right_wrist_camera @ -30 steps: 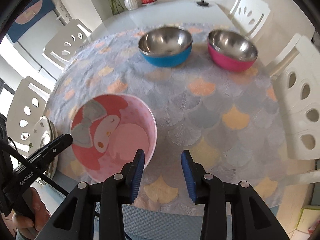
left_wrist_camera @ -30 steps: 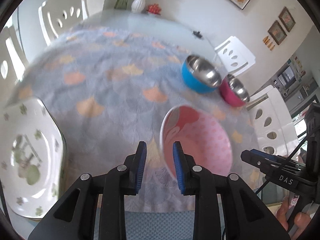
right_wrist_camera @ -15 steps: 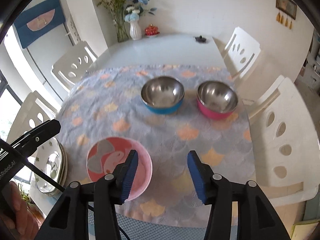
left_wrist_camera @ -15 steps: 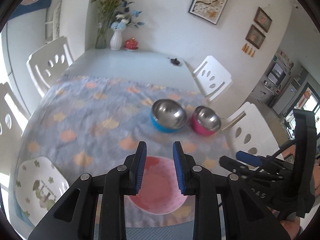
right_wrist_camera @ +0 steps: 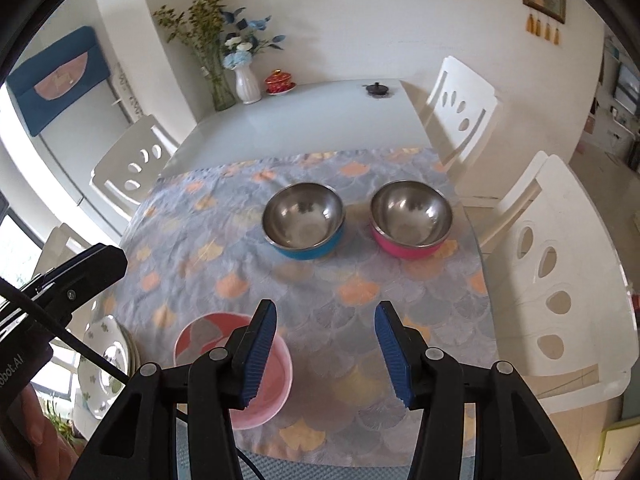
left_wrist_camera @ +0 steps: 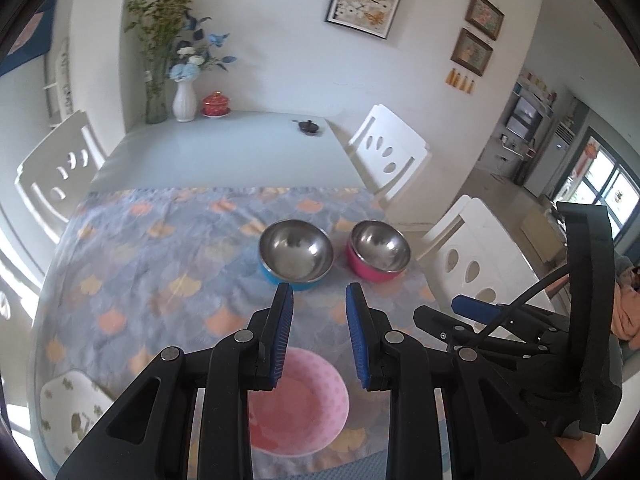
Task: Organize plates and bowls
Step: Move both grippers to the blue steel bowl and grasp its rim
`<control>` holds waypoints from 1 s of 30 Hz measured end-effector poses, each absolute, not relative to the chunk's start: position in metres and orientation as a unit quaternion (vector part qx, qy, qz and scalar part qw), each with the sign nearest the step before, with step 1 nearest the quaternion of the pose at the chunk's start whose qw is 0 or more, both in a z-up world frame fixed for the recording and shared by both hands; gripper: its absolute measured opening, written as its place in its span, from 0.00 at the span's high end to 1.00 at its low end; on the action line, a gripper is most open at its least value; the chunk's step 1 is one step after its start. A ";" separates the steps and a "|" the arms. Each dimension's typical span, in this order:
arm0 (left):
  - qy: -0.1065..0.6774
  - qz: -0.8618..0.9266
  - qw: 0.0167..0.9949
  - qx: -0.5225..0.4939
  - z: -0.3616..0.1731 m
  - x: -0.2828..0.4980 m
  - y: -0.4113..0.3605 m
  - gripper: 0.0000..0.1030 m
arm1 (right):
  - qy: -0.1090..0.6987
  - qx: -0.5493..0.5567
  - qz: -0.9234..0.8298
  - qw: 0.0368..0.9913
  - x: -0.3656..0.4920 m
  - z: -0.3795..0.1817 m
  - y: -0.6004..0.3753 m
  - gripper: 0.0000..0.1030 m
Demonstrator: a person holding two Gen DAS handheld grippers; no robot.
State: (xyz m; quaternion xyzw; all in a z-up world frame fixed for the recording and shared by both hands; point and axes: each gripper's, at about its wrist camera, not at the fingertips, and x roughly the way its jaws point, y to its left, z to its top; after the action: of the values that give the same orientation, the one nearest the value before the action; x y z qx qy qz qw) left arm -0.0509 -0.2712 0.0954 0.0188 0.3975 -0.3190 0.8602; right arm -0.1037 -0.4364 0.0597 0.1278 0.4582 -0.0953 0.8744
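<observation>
A pink cartoon bowl sits on the near edge of the patterned cloth, below and behind my left gripper. That gripper hangs well above the table, open by a narrow gap and holding nothing. In the right wrist view the same pink bowl lies under the left finger of my right gripper, which is open wider and also empty. Further back stand a blue steel bowl and a magenta steel bowl side by side. White clover-print plates rest at the table's near left corner.
White chairs ring the table on both sides. At the far end stand a vase of flowers, a red lidded cup and a small black object. A hand holds the left gripper's body.
Both grippers have risen and drawn back from the pink bowl, so more of the table and room shows. The right jaws have spread wider. The left jaws kept the same gap.
</observation>
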 end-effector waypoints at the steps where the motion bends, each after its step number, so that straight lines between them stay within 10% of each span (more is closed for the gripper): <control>1: 0.399 -0.324 0.857 0.021 0.094 -0.046 -0.274 0.76 | 0.459 0.128 -0.100 0.873 -0.101 0.059 -0.438 0.52; 11: 0.416 -0.332 0.846 0.020 0.081 -0.003 -0.287 0.68 | 0.470 0.141 -0.125 0.862 -0.069 0.049 -0.445 0.52; 15: 0.424 -0.309 0.851 0.014 0.069 0.024 -0.286 0.39 | 0.470 0.168 -0.121 0.858 -0.054 0.041 -0.455 0.52; 30: 0.448 -0.237 0.858 0.085 0.027 0.087 -0.310 0.39 | 0.513 0.216 -0.128 0.821 0.005 -0.014 -0.489 0.50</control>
State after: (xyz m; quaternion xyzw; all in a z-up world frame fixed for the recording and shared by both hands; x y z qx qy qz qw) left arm 0.0868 -0.3100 0.0272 0.0848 0.4478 -0.2373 0.8579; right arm 0.0046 -0.4891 -0.0144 0.2159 0.5132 -0.1278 0.8208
